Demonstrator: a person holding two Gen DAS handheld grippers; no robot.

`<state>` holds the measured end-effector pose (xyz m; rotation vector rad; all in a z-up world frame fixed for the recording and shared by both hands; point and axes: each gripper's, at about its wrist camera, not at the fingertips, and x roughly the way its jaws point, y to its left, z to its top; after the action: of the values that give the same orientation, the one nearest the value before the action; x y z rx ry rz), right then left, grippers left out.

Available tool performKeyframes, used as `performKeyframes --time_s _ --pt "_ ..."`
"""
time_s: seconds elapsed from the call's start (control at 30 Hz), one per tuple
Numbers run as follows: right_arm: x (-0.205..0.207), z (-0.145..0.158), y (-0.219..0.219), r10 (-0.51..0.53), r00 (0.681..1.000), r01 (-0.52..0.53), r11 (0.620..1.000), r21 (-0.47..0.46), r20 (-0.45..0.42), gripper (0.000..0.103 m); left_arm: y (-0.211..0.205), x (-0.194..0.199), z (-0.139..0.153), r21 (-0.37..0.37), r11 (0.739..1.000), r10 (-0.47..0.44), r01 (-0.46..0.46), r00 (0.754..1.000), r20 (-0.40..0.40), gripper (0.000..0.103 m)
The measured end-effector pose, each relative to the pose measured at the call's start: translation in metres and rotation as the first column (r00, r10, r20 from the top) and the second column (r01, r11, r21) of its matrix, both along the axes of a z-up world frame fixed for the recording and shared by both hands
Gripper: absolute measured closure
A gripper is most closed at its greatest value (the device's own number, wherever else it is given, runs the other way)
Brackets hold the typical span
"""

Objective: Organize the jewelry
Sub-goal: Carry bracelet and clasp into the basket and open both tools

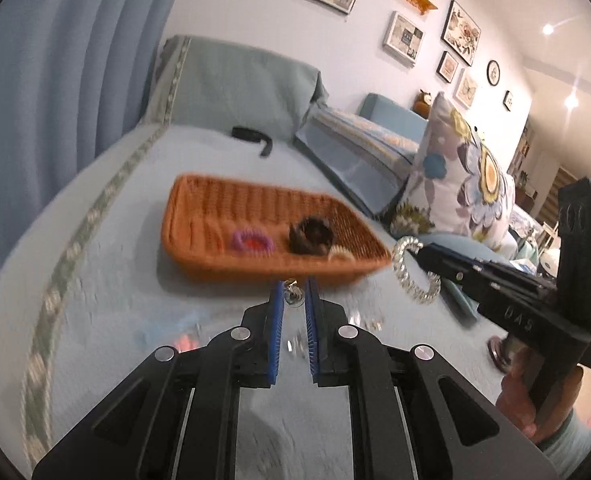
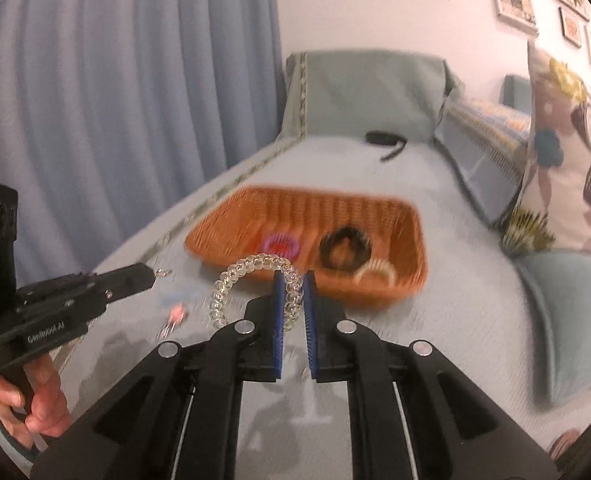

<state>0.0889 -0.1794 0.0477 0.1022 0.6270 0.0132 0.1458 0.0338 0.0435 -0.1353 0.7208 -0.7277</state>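
Note:
An orange wicker basket (image 1: 199, 248) (image 2: 375, 208) sits on the light blue bed cover. In it lie a purple ring (image 1: 251, 242) (image 2: 281, 245), a dark scrunchie (image 1: 310, 236) (image 2: 345, 249) and a pale coil tie (image 1: 341, 255) (image 2: 375, 274). My left gripper (image 1: 294, 286) is shut on a small gold earring (image 1: 293, 289), just short of the basket's near wall; it also shows in the right wrist view (image 2: 153, 274). My right gripper (image 2: 294, 280) is shut on a clear bead bracelet (image 2: 235, 280) (image 1: 409, 276), held near the basket's near right corner.
Small pink and silver trinkets (image 1: 187, 342) (image 2: 175, 314) lie on the cover near the grippers. A black strap (image 1: 251, 136) (image 2: 385, 140) lies farther back. A floral pillow (image 1: 463, 184) (image 2: 567, 152) and a blue cushion (image 2: 567, 320) stand to the right. Curtains hang on the left.

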Motion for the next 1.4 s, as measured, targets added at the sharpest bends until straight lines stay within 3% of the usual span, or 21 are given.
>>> performKeyframes --time_s 0.17,0.3,0.67,0.9,1.03,1.23,1.4 --pt "0.042 0.013 -0.008 -0.035 0.999 0.036 0.999 -0.016 0.033 0.095 -0.031 0.046 0.014 0.053 0.998 -0.017 0.014 0.998 0.053 0.094" --pt "0.075 0.009 -0.014 -0.057 0.998 0.057 0.998 -0.011 0.016 0.095 -0.049 0.081 0.009 0.071 0.997 -0.019 0.015 0.999 0.044 0.094" --pt "0.150 -0.045 -0.021 -0.094 0.986 0.093 0.996 -0.012 -0.136 0.096 -0.074 0.129 -0.025 0.102 0.994 -0.046 0.047 0.999 -0.013 0.094" --pt "0.156 -0.063 -0.022 -0.104 0.979 0.103 0.995 -0.011 -0.176 0.095 -0.071 0.137 -0.041 0.104 0.994 -0.030 0.036 0.998 -0.058 0.093" --pt "0.155 -0.065 -0.028 -0.097 0.977 0.106 0.994 0.040 -0.191 0.094 -0.063 0.136 -0.037 0.096 0.995 -0.024 0.029 0.998 -0.057 0.067" --pt "0.138 -0.052 -0.029 -0.071 0.980 0.084 0.994 0.063 -0.184 0.090 -0.041 0.119 -0.016 0.063 0.998 -0.015 0.018 0.999 -0.036 0.061" --pt "0.101 -0.024 -0.024 -0.050 0.990 0.061 0.995 0.078 -0.130 0.070 -0.008 0.093 0.004 0.052 0.999 0.009 -0.008 1.000 -0.014 0.059"
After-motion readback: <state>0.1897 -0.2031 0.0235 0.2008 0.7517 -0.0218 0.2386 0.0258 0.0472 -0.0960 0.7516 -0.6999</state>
